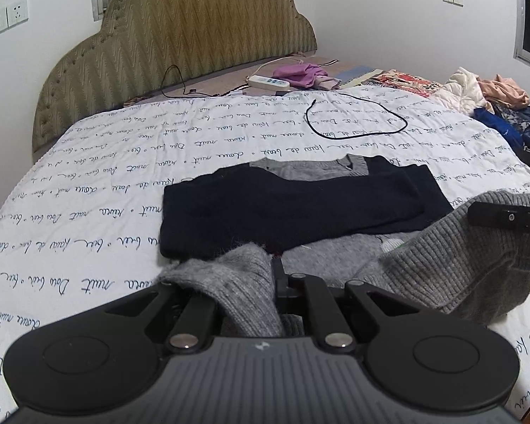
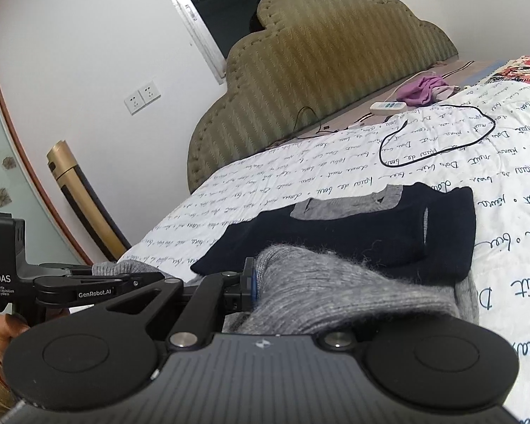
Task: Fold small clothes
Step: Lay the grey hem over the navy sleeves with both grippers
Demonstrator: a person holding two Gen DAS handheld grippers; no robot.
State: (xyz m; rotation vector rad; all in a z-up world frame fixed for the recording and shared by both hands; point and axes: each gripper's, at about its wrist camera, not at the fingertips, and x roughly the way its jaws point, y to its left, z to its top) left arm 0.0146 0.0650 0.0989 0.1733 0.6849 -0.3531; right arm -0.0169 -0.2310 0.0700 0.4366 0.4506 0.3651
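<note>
A small sweater with a navy body [image 1: 300, 205] and a grey collar lies flat on the white lettered bedspread [image 1: 88, 212], its sleeves folded across. My left gripper [image 1: 278, 272] is shut on the grey ribbed hem [image 1: 243, 282], which is lifted and drapes over one finger. At the right edge, my right gripper [image 1: 473, 213] holds the hem's other corner. In the right wrist view, my right gripper [image 2: 249, 275] is shut on the raised grey hem [image 2: 328, 289], in front of the navy body [image 2: 335, 240]. My left gripper [image 2: 99, 270] pinches grey knit at the left.
A black cable loop [image 1: 357, 120] lies beyond the sweater. A white power strip [image 1: 268, 81] and purple cloth [image 1: 300, 72] sit near the padded headboard [image 1: 180, 42]. A clothes pile [image 1: 494, 99] fills the far right. A gold and black cylinder [image 2: 77, 198] leans beside the bed.
</note>
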